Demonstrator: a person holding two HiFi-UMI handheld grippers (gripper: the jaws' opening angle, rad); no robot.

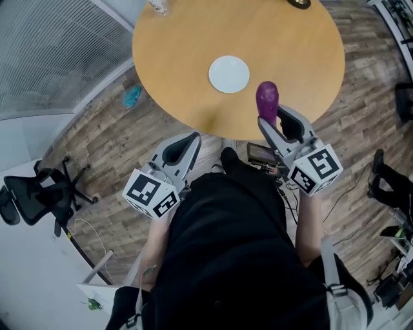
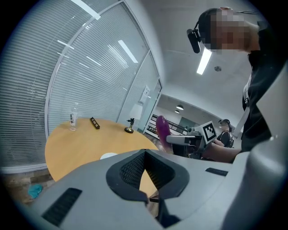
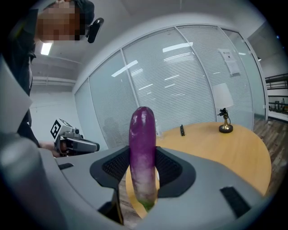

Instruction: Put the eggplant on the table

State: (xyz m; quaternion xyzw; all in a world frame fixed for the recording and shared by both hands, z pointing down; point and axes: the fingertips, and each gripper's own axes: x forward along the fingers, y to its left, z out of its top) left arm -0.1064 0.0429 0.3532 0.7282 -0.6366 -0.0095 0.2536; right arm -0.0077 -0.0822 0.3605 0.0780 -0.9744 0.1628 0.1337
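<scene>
Though hidden overhead, eggplant [image 3: 143, 148] stem points down

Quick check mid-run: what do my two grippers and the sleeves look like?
Both the left gripper and right gripper are light grey moulded shells with black ribbed pads. Each carries a white cube printed with black square markers. The person wears a black top; the forearms are bare.

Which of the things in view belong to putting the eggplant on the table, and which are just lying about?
Part of the job:
- eggplant, upright in the right gripper
- round wooden table

Lying about:
- white disc, clear glass, dark bar and brass figurine, all on the table
- office chair and teal item on the floor
- left gripper, shut, empty
</scene>
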